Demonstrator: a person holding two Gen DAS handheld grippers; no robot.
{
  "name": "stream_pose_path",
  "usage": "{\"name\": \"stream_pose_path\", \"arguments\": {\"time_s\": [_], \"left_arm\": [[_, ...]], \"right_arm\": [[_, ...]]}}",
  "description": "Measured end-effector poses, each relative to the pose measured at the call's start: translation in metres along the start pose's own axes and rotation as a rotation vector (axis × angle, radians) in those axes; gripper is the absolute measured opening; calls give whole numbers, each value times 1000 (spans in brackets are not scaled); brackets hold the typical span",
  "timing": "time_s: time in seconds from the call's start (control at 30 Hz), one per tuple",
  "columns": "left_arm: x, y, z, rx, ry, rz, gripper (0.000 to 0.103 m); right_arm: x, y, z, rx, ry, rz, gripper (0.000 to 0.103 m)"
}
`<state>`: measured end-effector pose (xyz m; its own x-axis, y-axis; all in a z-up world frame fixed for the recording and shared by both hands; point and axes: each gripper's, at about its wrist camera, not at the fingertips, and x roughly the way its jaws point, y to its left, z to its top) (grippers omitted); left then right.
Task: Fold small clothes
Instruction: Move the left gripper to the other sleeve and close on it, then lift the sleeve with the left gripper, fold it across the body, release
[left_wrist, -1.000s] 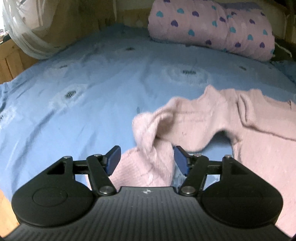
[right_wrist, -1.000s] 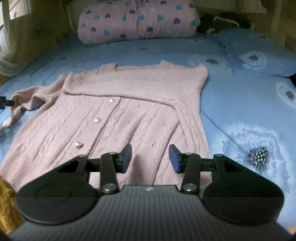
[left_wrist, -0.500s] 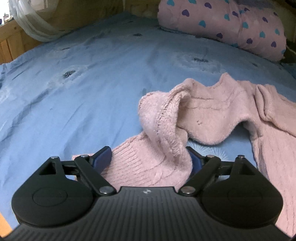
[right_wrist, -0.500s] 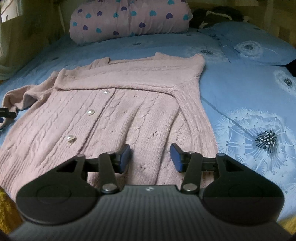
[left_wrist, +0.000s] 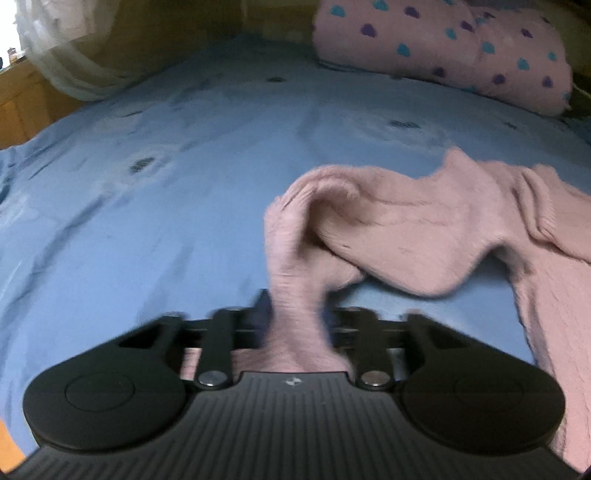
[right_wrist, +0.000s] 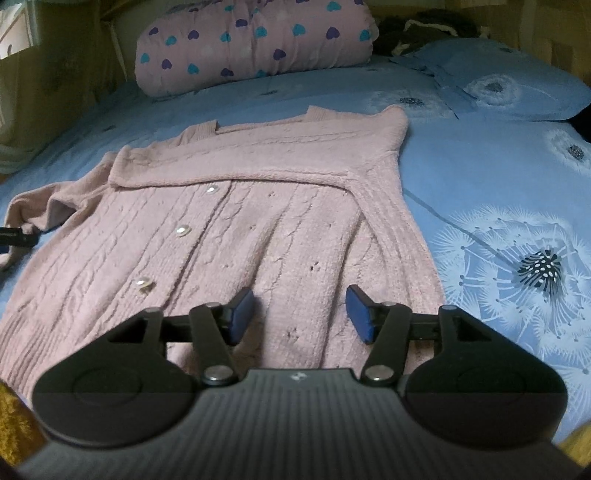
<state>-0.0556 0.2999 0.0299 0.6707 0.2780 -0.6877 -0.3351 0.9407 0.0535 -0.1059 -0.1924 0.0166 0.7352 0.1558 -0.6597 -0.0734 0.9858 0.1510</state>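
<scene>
My left claw (left_wrist: 295, 314) is closing, pinching the pink knit cardigan's (right_wrist: 236, 236) sleeve; right claw (right_wrist: 299, 314), w/ nothing gripped, is opening above its hem.

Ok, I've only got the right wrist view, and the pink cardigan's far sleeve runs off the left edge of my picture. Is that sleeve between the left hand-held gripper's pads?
Observer: Yes. In the left wrist view the left hand-held gripper has its jaws closing, with the sleeve squeezed narrow between the pads near its cuff end.
Operator: Does the sleeve lie flat beyond the grip?
Observer: No. Just past the pads it humps up in a rounded fold instead of lying flat.
Operator: Is it bunched against the cardigan?
Observer: No. A patch of the blue sheet shows between the sleeve and the cardigan.
</scene>
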Motion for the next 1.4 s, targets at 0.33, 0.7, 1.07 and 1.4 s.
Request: {"name": "stream_pose_path", "arguments": {"time_s": [0.33,0.7,1.07,1.4], "left_arm": [[-26,64,39,-136,-147,193,13],[-48,47,72,-110,-210,104,13],[-126,-28,105,-76,-340,-138,13],[-165,-134,126,27,-368,-281,13]], "right_arm": [[0,-4,2,7,5,26,57],[0,-4,4,4,11,30,57],[-8,-20,14,51,-8,69,58],[-12,-31,16,84,-49,117,58]]}}
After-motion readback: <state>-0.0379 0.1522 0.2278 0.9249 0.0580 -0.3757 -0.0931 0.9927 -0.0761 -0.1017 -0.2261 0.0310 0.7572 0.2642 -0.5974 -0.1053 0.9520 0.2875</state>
